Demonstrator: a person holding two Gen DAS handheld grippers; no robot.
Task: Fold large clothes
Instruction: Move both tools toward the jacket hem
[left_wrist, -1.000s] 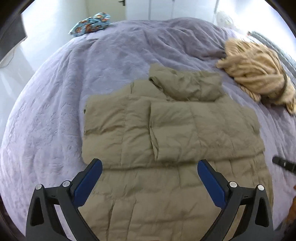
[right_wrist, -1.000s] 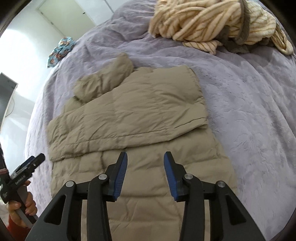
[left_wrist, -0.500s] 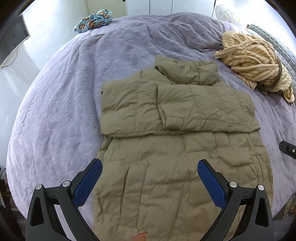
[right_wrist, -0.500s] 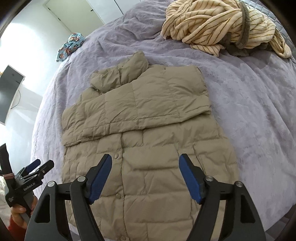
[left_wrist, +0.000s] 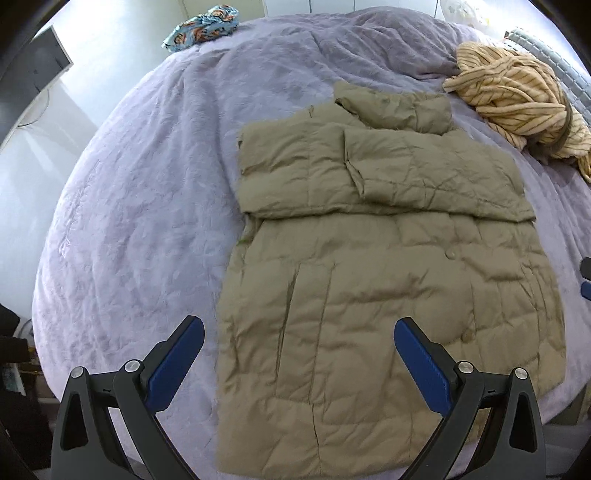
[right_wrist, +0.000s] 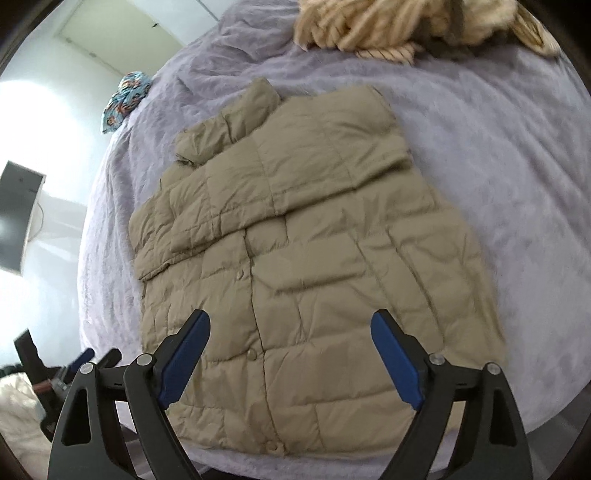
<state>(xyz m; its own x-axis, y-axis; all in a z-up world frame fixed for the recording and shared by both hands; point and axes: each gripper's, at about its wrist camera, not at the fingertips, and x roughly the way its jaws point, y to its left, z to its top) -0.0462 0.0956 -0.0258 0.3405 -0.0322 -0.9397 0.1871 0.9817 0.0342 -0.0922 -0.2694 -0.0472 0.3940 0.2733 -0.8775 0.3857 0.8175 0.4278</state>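
Note:
A khaki quilted puffer jacket (left_wrist: 388, 266) lies flat on the lilac bed cover (left_wrist: 147, 192), front up, with both sleeves folded across its chest and the collar at the far end. It also shows in the right wrist view (right_wrist: 306, 258). My left gripper (left_wrist: 299, 339) is open and empty, held above the jacket's lower left part near the hem. My right gripper (right_wrist: 291, 332) is open and empty above the lower hem area. The left gripper's tips (right_wrist: 96, 356) show at the right wrist view's lower left.
A heap of cream striped cloth (left_wrist: 517, 96) lies at the far right of the bed, blurred in the right wrist view (right_wrist: 399, 26). A blue patterned garment (left_wrist: 199, 26) lies at the far left edge. The bed's near edge runs just below the jacket's hem.
Both grippers have pulled back toward the near edge of the bed, so the whole jacket now shows. The right gripper opened from nearly shut to wide. The jacket has not moved.

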